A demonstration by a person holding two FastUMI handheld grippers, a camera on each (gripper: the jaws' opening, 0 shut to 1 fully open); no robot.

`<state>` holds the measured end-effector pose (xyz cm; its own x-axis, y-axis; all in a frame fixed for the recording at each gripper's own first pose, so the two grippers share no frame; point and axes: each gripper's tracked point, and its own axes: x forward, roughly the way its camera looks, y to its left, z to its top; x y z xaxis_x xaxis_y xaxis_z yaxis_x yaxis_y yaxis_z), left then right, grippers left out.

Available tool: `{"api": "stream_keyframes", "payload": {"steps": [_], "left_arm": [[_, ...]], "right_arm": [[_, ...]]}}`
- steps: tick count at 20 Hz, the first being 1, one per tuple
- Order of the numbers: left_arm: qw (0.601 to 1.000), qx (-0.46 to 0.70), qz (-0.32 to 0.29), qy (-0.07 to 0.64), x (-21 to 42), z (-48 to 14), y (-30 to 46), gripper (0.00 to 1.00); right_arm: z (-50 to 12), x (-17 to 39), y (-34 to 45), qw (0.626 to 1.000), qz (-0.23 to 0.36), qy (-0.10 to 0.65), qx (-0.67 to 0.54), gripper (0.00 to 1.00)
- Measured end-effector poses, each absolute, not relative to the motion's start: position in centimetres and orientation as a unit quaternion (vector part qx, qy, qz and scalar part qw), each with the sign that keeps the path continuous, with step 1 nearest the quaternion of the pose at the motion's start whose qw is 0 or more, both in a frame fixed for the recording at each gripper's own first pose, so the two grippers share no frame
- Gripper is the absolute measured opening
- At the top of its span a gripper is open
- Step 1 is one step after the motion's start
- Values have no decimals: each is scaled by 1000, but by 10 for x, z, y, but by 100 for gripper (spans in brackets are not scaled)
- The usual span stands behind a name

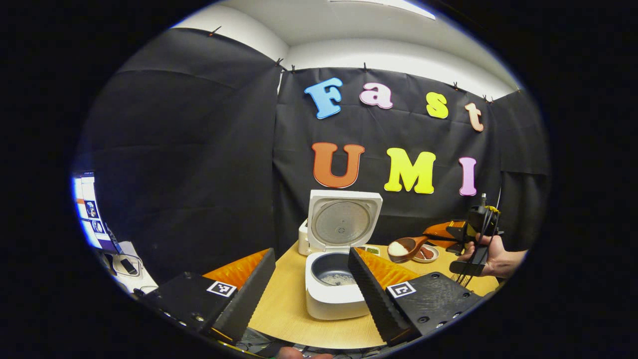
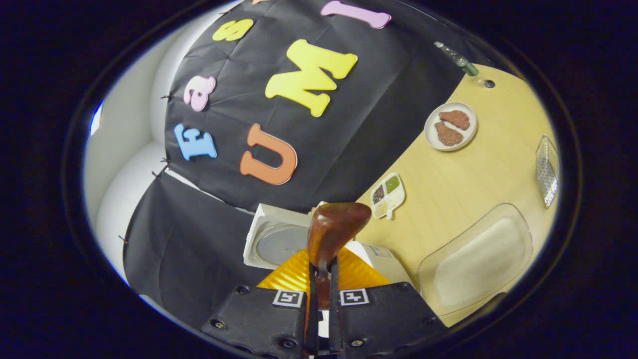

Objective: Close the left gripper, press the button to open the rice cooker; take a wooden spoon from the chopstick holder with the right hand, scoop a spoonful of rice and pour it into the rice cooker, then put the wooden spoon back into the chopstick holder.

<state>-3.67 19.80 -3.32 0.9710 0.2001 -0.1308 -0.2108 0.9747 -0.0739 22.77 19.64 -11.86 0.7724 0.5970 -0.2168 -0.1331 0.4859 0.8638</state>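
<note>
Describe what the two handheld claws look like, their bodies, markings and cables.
The left claw has two black blocky finger carriers, each bearing a small square black-and-white marker, with long ridged wedge-shaped fingers and orange ribbed panels behind them. The right claw has the same black carriers with square markers and an orange ribbed panel. In the left gripper view the right claw's black handle trails dark cables, with a yellow piece near its top.

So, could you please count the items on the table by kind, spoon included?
Rice cooker: 1
Wooden spoon: 1
Rice container: 1
Plate: 1
Divided dish: 1
Wire holder: 1
Total: 6
</note>
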Motion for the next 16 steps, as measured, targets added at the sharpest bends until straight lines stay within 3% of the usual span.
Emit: {"api": "stream_keyframes", "payload": {"steps": [6, 11, 16], "left_arm": [[986, -53, 141, 73, -62, -46, 231, 94], [980, -67, 166, 85, -74, -59, 239, 94], [978, -81, 168, 90, -76, -66, 238, 95]], "right_arm": [[-142, 252, 263, 853, 229, 279, 376, 13], [-149, 265, 288, 899, 228, 264, 264, 13], [-153, 277, 299, 918, 223, 258, 202, 13]]}}
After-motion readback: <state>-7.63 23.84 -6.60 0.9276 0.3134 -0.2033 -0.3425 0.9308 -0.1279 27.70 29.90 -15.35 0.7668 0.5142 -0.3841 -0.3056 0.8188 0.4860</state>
